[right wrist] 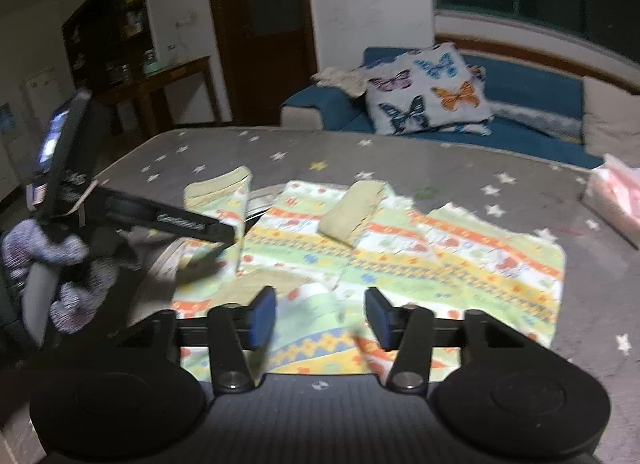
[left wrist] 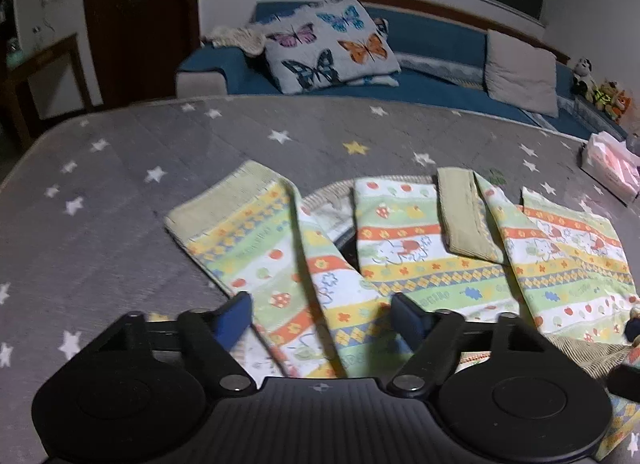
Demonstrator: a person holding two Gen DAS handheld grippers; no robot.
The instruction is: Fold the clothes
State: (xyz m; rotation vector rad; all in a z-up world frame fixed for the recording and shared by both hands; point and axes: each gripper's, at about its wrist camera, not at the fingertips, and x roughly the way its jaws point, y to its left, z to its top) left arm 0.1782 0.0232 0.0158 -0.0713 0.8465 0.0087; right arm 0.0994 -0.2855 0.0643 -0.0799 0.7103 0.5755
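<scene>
A striped, cartoon-print garment (left wrist: pixel 400 248) with plain green cuffs lies spread on the grey star-patterned bed (left wrist: pixel 120 192). One sleeve or leg (left wrist: pixel 256 236) runs toward the upper left; another cuff (left wrist: pixel 464 216) is folded onto the middle. My left gripper (left wrist: pixel 320 316) is open, low over the garment's near edge, with cloth between its blue pads but not pinched. In the right wrist view the garment (right wrist: pixel 400 260) lies ahead. My right gripper (right wrist: pixel 320 318) is open just above its near edge. The left gripper's body (right wrist: pixel 160 220) reaches in from the left.
A pink tissue pack (left wrist: pixel 612 168) lies on the bed at the right edge. A blue sofa (left wrist: pixel 432 44) with a butterfly cushion (left wrist: pixel 332 44) stands behind the bed. Soft toys (left wrist: pixel 600 92) sit at its right end. A dark door and wooden table are at back left.
</scene>
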